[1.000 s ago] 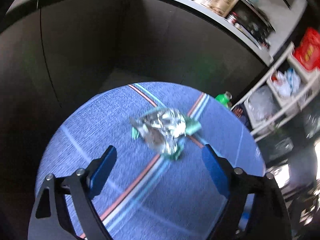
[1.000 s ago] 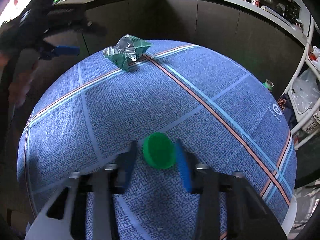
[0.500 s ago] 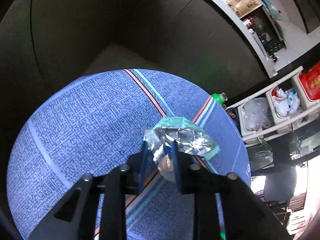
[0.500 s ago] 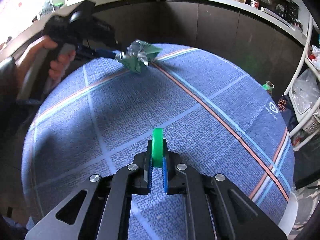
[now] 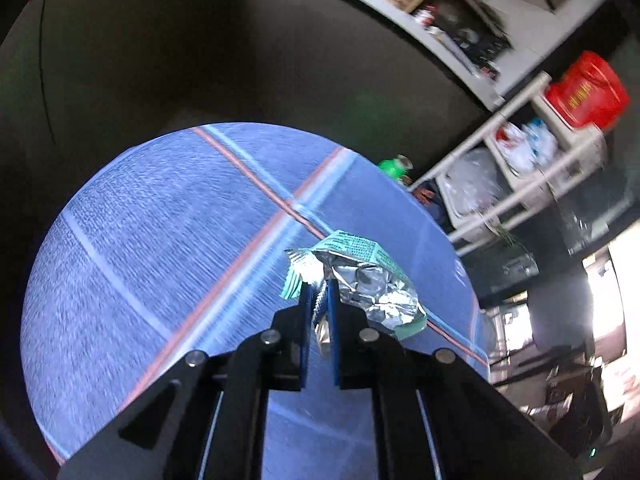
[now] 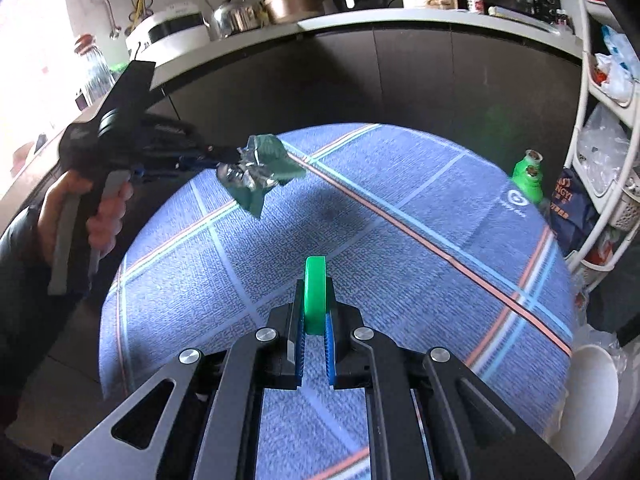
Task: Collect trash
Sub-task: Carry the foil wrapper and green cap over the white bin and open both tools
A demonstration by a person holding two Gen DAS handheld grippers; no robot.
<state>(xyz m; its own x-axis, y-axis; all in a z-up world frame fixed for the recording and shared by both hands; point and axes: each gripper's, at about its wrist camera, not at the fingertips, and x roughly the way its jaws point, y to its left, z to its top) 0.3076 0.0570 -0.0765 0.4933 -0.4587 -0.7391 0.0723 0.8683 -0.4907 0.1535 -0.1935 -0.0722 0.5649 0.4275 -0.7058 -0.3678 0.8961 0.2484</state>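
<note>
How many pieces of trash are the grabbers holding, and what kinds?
Crumpled foil wrapper: 1, pinched in the left gripper
Green bottle cap: 1, pinched in the right gripper
Total: 2

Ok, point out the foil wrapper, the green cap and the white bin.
foil wrapper (image 5: pixel 372 284), left wrist view, crumpled silver middle
green cap (image 6: pixel 315 292), right wrist view, its edge
white bin (image 6: pixel 592 396), right wrist view, its rim
</note>
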